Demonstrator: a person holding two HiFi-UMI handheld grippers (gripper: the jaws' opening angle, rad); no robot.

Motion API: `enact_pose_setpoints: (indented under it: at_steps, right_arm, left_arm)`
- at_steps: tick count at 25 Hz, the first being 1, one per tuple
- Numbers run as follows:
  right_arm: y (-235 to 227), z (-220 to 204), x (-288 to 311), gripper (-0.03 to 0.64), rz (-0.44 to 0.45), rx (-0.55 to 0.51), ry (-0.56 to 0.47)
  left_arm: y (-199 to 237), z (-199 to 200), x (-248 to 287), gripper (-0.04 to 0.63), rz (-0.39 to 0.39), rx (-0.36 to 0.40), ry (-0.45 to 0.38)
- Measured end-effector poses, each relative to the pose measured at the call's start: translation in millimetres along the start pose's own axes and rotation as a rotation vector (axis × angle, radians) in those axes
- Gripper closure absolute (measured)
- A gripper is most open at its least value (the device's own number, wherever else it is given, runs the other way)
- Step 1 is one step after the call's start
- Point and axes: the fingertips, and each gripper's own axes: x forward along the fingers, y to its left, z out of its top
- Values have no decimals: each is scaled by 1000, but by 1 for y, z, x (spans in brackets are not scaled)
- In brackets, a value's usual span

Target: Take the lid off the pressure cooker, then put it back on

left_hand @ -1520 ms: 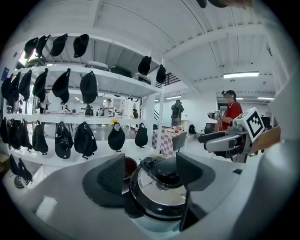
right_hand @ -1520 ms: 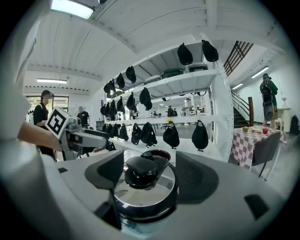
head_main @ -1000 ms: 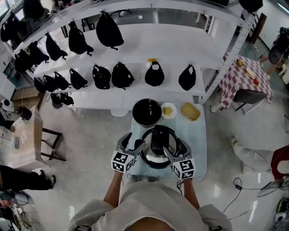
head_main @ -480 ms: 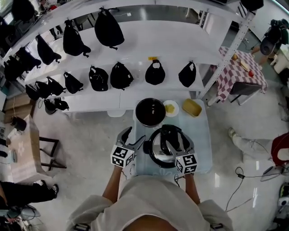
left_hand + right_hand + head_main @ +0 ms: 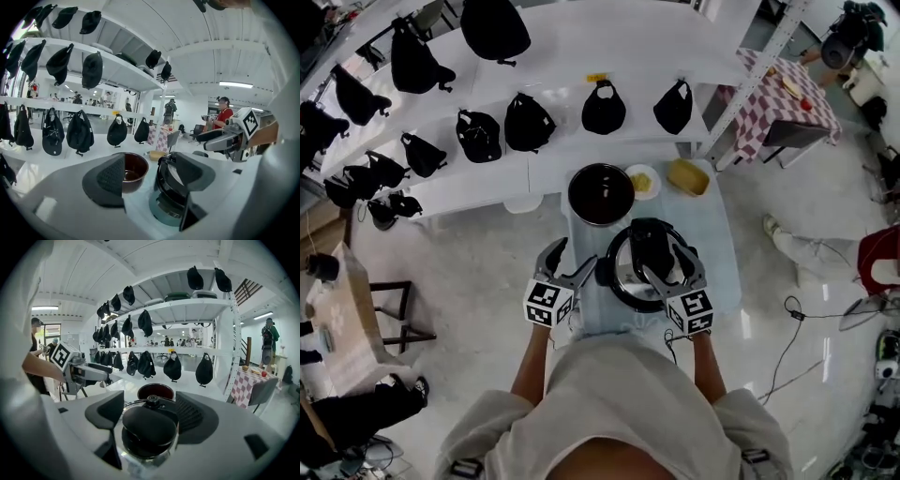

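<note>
The steel pressure cooker (image 5: 623, 279) stands on the pale blue table (image 5: 717, 272) with its glass lid (image 5: 140, 446) over it. The lid's black handle (image 5: 649, 246) lies between the jaws of my right gripper (image 5: 661, 255), which reaches in from the near side. In the right gripper view my right gripper (image 5: 149, 414) has both pads against the handle (image 5: 150, 425). My left gripper (image 5: 577, 253) hangs open just left of the cooker, touching nothing. In the left gripper view my left gripper (image 5: 149, 174) shows the cooker (image 5: 171, 192) at its right jaw.
A dark bowl-shaped pot (image 5: 601, 194) stands behind the cooker, with a small white plate (image 5: 642, 182) and a yellow container (image 5: 687, 176) beside it. White shelves (image 5: 553, 155) with black bags rise behind the table. A checked-cloth table (image 5: 783, 98) stands far right.
My right gripper has moved from the cooker's right side onto the lid's handle. My left gripper has drawn away to the left of the cooker.
</note>
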Motion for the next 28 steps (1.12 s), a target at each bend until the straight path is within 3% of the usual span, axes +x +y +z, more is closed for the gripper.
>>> enact_pose_setpoints:
  at_steps: [9,21,28]
  right_arm:
    - [11,-24,-4,299,114,-134,139]
    - [20,-53,-9,298,371,-646,452]
    - [28,-54,-3,298,543,-824,580]
  left_arm:
    - [-3,-8,-4,273,-2,-16,-3]
    - [-17,-8,-3,273,-30,-20,-10]
    - [-18,-6,-6,273,-34,-29,-21]
